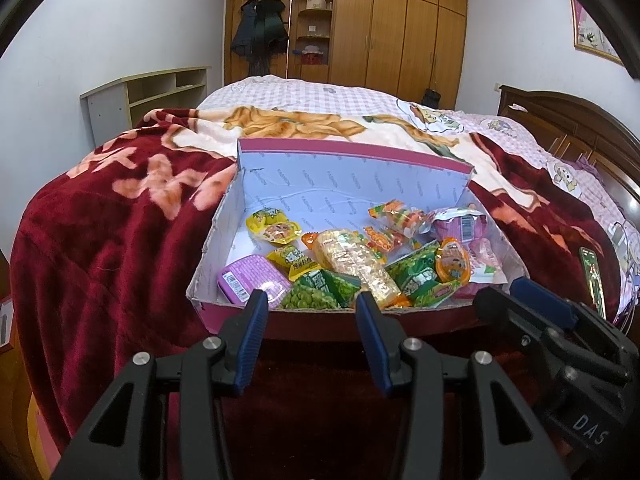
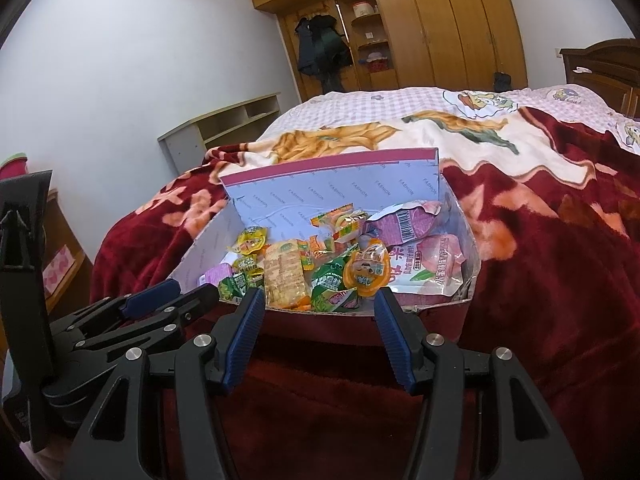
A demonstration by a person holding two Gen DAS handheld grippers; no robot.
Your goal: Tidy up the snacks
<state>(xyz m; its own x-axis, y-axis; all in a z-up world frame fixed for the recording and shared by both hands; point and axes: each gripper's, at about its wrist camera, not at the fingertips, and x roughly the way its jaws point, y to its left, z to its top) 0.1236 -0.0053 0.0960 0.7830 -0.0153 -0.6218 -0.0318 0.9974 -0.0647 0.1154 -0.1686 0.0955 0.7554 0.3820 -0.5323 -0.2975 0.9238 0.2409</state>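
Left wrist view: your left gripper (image 1: 312,304) and right gripper (image 2: 320,300) both hover at the near rim of the box (image 1: 340,176), fingers apart, empty. Snacks (image 1: 352,264) lie inside, on the bed (image 1: 120,216).

Assorted wrapped snacks (image 1: 348,264) lie jumbled in an open pink-rimmed cardboard box (image 1: 344,184) on the bed.

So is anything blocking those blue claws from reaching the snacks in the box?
Only the box's low front wall. Both the left gripper and right gripper hang open before it, and the snacks lie uncovered just beyond.
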